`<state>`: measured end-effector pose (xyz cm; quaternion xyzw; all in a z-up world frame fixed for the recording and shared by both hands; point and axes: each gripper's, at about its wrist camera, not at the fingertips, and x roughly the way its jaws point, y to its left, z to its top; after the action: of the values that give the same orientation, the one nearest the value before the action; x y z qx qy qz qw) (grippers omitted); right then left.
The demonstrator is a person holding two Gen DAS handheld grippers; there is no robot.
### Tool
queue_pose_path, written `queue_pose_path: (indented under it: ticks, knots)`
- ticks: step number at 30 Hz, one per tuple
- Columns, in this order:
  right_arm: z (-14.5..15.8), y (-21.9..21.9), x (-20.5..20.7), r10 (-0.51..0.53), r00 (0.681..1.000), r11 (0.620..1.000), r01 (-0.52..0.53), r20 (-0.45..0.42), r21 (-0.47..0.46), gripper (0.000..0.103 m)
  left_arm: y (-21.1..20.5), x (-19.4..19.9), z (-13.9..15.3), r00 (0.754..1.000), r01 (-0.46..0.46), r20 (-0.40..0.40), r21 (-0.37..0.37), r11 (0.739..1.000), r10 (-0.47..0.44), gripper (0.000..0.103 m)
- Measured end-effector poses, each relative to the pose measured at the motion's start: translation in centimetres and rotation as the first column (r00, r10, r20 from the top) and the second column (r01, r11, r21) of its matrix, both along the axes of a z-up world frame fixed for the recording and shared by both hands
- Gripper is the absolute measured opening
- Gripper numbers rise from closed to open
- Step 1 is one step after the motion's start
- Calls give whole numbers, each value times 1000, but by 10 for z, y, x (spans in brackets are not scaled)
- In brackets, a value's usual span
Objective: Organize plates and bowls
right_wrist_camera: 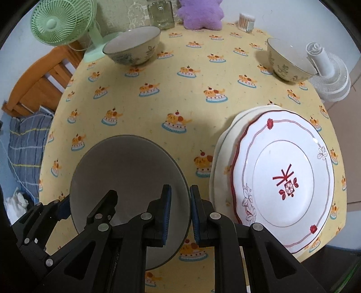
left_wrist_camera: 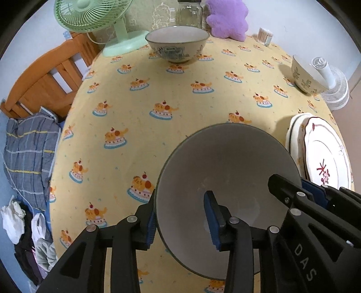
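A large grey-white bowl (left_wrist_camera: pixel 227 171) (right_wrist_camera: pixel 126 171) sits at the near edge of the yellow tablecloth. My left gripper (left_wrist_camera: pixel 182 220) straddles its left rim, one pad outside, one inside. My right gripper (right_wrist_camera: pixel 180 216) straddles its right rim the same way; it also shows in the left wrist view (left_wrist_camera: pixel 300 191). Whether the pads press the rim I cannot tell. A stack of plates, topped by a white plate with red trim (right_wrist_camera: pixel 284 175) (left_wrist_camera: pixel 325 157), lies to the right. A patterned bowl (left_wrist_camera: pixel 177 42) (right_wrist_camera: pixel 133 45) stands far left, another (left_wrist_camera: pixel 306 74) (right_wrist_camera: pixel 288 60) far right.
A green fan (left_wrist_camera: pixel 90 20) (right_wrist_camera: pixel 61 24), a glass jar (left_wrist_camera: pixel 188 11), a purple plush (left_wrist_camera: pixel 227 18) and a cotton swab box (right_wrist_camera: pixel 247 21) line the far edge. A white fan (right_wrist_camera: pixel 329 74) stands at right. A wooden chair (left_wrist_camera: pixel 45 81) and clothes (left_wrist_camera: pixel 29 148) are at left.
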<state>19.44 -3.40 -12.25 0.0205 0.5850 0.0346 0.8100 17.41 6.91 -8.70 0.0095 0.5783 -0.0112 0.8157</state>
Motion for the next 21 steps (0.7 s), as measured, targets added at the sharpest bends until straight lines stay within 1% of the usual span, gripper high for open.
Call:
queue_pose_path:
  ticks: [2,3,4,5,6,7,8,10,16,21]
  knots:
    - [-1,1,0,3,1000,1000,-3,-8,-1,21,0,0,-1,1000,3,-8,-3,1000,-3,42]
    - [-1,2,1,9,1000,1000,-9,-7,-4,22,0,0,-2,1000,5,-14,-5,1000,-5,51]
    - [-2,3,1,22,1000,1000,-22,-9,-4,27,1,1,-3,1000,7,-20,0,1000,-7,60]
    - [-2,4,1,29,999,1000,-29,-14,-3,38,1,0,-3,1000,9,-24,6,1000,-9,62]
    - [-3,5,1,31,999,999,-31,-19,-8,44,1,0,-3,1000,11,-27,11,1000,-11,64]
    - [-2,4,0,27,999,1000,-28,-18,-11,61,3,-1,-2,1000,14,-26,-4,1000,-14,68]
    - [-1,4,-2,19,1000,1000,-19,-5,-10,71,4,-2,-1,1000,16,-22,-13,1000,-16,69]
    - [3,4,-4,6,1000,1000,-5,15,-18,74,5,-3,3,1000,23,-6,-9,1000,-23,72]
    - [13,6,-7,-18,999,999,20,48,-34,74,13,-3,14,999,45,20,-37,998,-44,81]
    - [25,9,-8,-28,997,998,32,78,-45,74,15,-1,25,997,63,50,-46,997,-61,82]
